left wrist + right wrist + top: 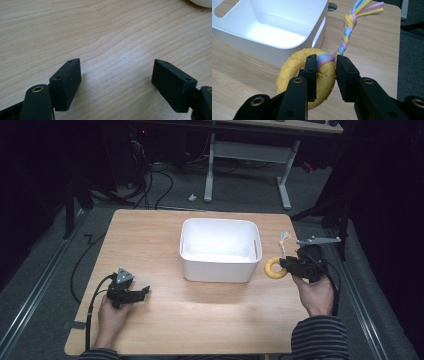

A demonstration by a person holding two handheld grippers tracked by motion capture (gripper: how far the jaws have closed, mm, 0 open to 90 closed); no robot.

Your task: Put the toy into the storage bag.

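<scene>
A yellow knobbly ring toy [294, 67] with a braided pastel rope tail [348, 30] hangs in my right gripper [325, 75], whose two black jaws are shut on the ring where the rope wraps it. In the high view the ring toy [272, 268] is lifted just right of the white bin [220, 267], with the right gripper [289, 265] behind it. My left gripper [145, 291] rests low over the wooden table at the front left, and its jaws [116, 83] stand wide apart with nothing between them.
The white plastic bin [234, 35] has nothing in it and stands in the middle of the wooden table [200, 310]. The table's right edge [312, 320] runs close to my right hand. Desk legs and cables lie on the floor beyond the table.
</scene>
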